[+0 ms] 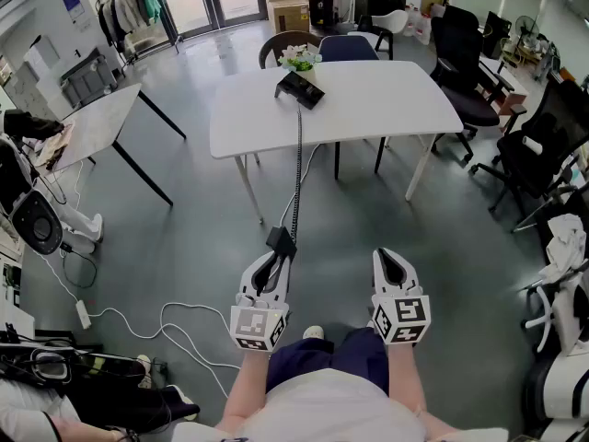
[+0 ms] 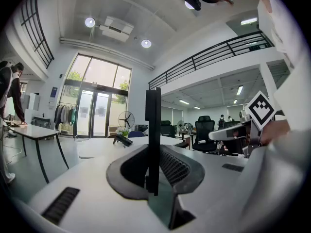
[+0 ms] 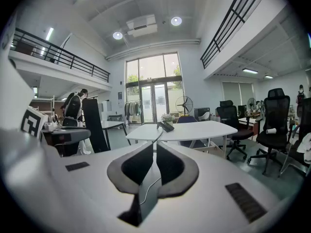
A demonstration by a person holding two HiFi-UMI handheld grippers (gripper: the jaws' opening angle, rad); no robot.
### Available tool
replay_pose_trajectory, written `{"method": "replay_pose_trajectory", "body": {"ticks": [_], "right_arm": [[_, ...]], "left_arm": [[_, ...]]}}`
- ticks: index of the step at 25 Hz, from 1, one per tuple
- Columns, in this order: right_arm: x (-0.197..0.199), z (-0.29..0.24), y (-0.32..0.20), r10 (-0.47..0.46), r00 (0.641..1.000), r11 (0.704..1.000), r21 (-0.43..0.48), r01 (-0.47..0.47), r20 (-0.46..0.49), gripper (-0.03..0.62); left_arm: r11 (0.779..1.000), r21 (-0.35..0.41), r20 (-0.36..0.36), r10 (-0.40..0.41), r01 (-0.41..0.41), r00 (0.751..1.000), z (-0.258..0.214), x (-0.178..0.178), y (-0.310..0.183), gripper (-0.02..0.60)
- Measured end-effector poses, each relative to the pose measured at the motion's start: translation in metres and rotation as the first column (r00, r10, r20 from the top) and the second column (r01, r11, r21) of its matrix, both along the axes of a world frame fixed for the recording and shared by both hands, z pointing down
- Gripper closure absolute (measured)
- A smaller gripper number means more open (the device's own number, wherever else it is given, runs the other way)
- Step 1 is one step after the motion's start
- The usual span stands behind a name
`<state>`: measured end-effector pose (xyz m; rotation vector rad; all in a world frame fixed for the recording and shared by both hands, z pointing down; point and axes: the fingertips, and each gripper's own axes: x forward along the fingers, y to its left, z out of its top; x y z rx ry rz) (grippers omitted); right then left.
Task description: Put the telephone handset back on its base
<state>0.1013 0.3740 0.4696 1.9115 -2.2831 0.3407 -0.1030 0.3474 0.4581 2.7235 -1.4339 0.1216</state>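
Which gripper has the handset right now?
The left gripper: its jaws clamp the black handset, coiled cord trailing to the white table. The right gripper is shut, empty.

- I see a white table (image 1: 368, 109) ahead. The telephone base (image 1: 299, 88) sits near its far edge, with a small flowering plant (image 1: 299, 59) just behind it.
- On the grey floor (image 1: 202, 238) to my left lie a looping white cable (image 1: 175, 325) and a power strip (image 1: 83, 314).
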Motion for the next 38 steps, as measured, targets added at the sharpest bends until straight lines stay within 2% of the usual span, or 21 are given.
{"method": "replay_pose_trajectory", "body": {"ticks": [9,23,33,38], "right_arm": [[-0.005,0.001,0.000,0.022,1.000,1.000,-0.022,-0.022,0.002,0.549],[-0.033,0.019,-0.001,-0.024,0.999,0.998,-0.064,0.025,0.022,0.549],[-0.049,0.011,-0.045,-0.115,0.993,0.992,-0.042,0.117,0.032,0.549],[-0.044,0.008,-0.074,-0.136,0.990,0.990,-0.044,0.137,0.037,0.549]], "left_arm": [[1.000,-0.013,-0.002,0.005,-0.005,1.000,0.000,-0.008,0.000,0.509],[0.998,-0.056,0.000,0.013,-0.013,1.000,0.015,-0.020,0.006,0.509],[0.999,-0.049,0.002,-0.015,0.015,1.000,0.010,-0.019,-0.020,0.509],[0.998,-0.052,0.011,-0.031,0.031,0.999,0.006,-0.014,-0.046,0.509]]}}
